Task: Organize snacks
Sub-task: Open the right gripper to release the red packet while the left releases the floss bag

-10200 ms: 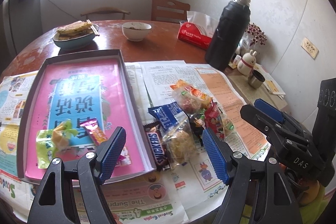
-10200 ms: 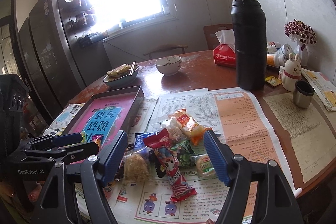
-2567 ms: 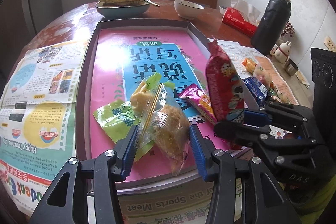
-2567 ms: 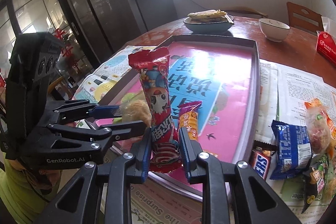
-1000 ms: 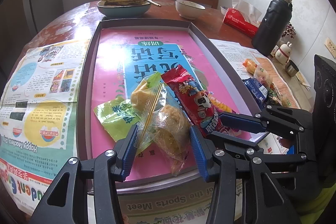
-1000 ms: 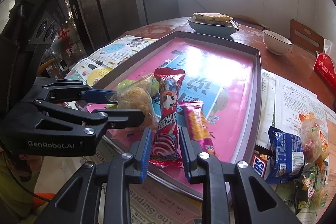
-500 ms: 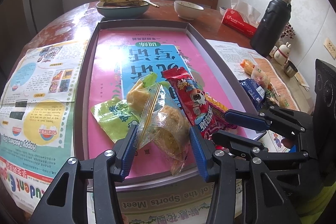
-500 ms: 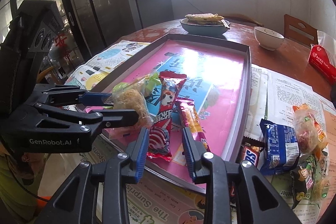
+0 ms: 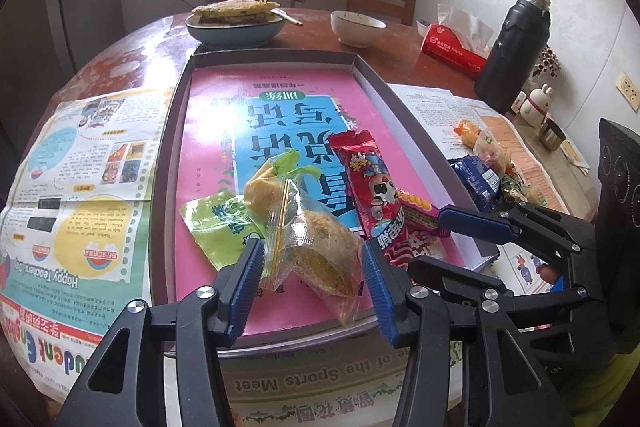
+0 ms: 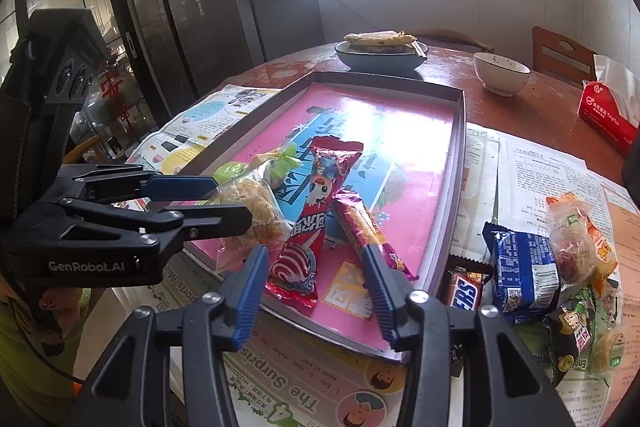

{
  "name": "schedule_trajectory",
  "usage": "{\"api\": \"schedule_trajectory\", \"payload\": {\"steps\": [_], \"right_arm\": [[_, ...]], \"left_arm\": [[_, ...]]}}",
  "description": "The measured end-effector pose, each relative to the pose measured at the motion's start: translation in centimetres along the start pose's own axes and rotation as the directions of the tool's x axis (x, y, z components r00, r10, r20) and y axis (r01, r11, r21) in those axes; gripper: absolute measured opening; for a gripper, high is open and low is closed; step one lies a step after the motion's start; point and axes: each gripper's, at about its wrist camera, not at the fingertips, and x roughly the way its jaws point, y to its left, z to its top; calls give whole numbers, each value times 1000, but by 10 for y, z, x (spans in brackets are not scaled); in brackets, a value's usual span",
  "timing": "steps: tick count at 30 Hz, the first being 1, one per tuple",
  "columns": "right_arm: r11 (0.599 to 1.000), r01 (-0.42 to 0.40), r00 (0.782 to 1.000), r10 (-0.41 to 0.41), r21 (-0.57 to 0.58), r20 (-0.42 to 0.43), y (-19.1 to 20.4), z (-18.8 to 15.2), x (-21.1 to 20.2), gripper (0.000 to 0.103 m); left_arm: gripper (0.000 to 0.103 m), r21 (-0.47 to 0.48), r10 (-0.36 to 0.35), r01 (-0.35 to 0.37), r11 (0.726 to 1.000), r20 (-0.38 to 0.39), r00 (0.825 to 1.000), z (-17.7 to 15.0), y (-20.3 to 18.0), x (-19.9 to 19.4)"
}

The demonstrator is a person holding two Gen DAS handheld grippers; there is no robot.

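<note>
– While your left tongs [image 9: 312, 271] were clamped on the clear bag [image 9: 316, 243], you held it low over the near end of the tray [image 9: 168, 155], its tail drooping toward the rim. You were mid-placement there, I'd say.

– Agreed, and your right tongs [image 10: 316, 279] stood open. The red pack [image 10: 316, 219] lay flat in the tray between the two fingers, and neither pad seemed to touch it. The pink bar [image 10: 360, 223] lay just beside it, on its right.

– You also had a green pack [image 9: 216, 223] in the tray, partly under the clear bag. So three snacks lay in the tray and a fourth hung in your grip.

– Your pile on the worktop [image 9: 132, 55] was far from done, though. The blue pack [image 10: 520, 267], the Snickers [image 10: 466, 291] against the tray wall and several more lay on the newspaper to the right.

– For the next move, you needed to lower the clear bag onto bare pink floor and open your left tongs. It looked soft and crumbly, so you should not have squeezed harder.

– And your right tongs needed to back straight out without dragging the red pack, then swing over to the blue pack. You had both tools close together there, so one of them had to yield first.
</note>
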Motion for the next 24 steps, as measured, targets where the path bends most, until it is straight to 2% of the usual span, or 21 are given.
{"api": "schedule_trajectory", "payload": {"steps": [15, 19, 24], "right_arm": [[1000, 5, 1000, -5, 4, 21, 1, -1, -9, 55], [1000, 13, 999, -13, 1, 29, 1, 0, -12, 62], [1000, 24, 999, -25, 12, 43, -2, 2, -16, 66]], "left_arm": [[66, 3, 0, 0, 1000, 41, 999, 1, -2, -14], [75, 4, 2, -2, 1000, 54, 999, 1, -4, -18], [75, 4, 0, 0, 1000, 62, 998, 1, -5, -21]]}}
